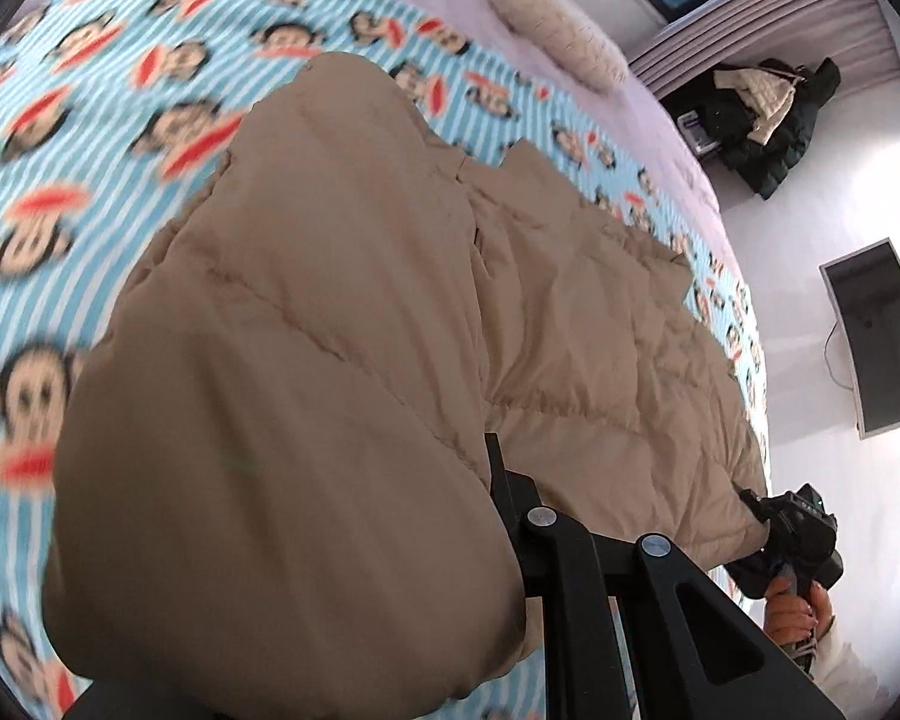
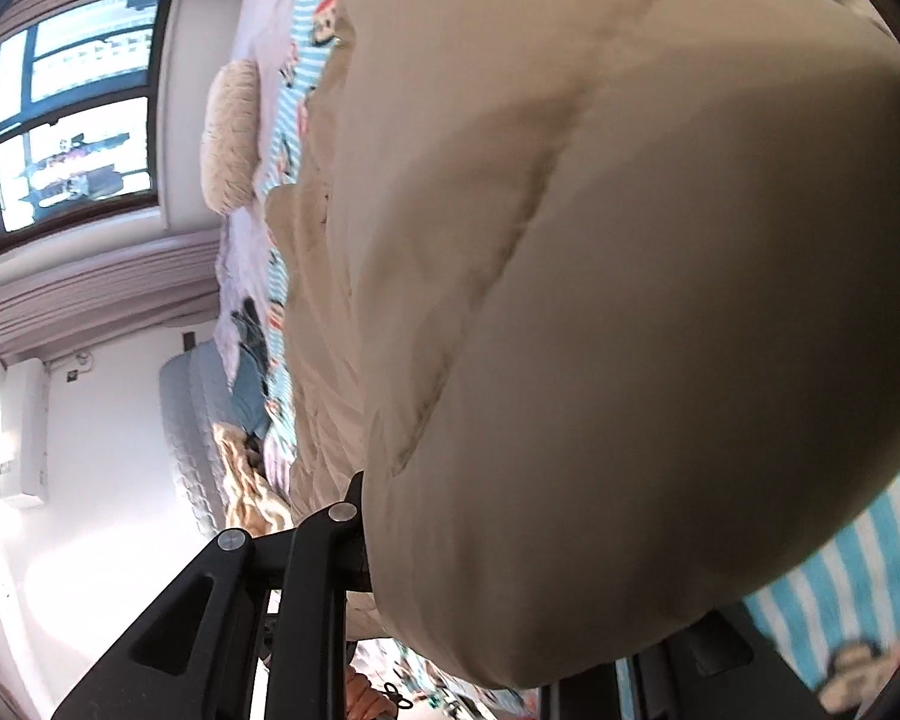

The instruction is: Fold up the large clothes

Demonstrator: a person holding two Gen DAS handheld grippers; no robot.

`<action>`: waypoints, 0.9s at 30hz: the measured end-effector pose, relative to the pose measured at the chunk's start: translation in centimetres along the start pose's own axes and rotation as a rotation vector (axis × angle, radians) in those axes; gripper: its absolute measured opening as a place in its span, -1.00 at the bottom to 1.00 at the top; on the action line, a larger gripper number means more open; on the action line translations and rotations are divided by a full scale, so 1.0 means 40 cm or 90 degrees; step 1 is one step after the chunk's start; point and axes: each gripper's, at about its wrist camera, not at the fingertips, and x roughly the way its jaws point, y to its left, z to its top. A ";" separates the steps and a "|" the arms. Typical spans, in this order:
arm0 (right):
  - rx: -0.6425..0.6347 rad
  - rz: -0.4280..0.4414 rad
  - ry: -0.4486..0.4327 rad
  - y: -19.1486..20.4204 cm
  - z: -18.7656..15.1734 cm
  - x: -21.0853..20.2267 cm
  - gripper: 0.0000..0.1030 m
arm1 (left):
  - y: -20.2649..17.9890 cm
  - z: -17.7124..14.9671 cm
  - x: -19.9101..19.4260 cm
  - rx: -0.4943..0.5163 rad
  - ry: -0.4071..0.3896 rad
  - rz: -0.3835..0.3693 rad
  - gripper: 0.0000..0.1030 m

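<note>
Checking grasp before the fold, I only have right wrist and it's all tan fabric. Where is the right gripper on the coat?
Observer: Left wrist shows the right gripper at the coat's near edge by the side of the bed, a hand on its handle.
Operator: Jaws shut on it?
Observer: They reach into the coat's edge there, so it looks gripped, but the tips are too small to confirm.
Operator: And the left gripper?
Observer: A puffy section bulges over the left gripper; one finger presses against it, the other is hidden.
Operator: Rest of the coat?
Observer: It lies spread on the striped monkey-print blanket.
</note>
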 end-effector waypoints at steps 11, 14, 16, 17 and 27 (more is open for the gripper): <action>0.044 -0.020 0.044 -0.066 0.002 -0.004 -0.32 | 0.035 -0.134 0.039 -0.030 0.011 0.149 -0.03; 0.029 -0.048 0.057 -0.054 0.007 -0.022 -0.23 | 0.026 -0.147 0.024 -0.036 0.007 0.187 -0.01; 0.018 -0.066 0.064 -0.045 0.009 -0.031 -0.18 | 0.022 -0.158 0.007 -0.039 0.003 0.206 -0.01; 0.012 -0.075 0.065 -0.040 0.008 -0.039 -0.17 | 0.021 -0.160 -0.005 -0.039 0.000 0.212 -0.01; -0.113 -0.194 0.053 0.031 -0.027 -0.130 -0.04 | 0.003 -0.195 -0.097 -0.012 -0.001 0.294 -0.01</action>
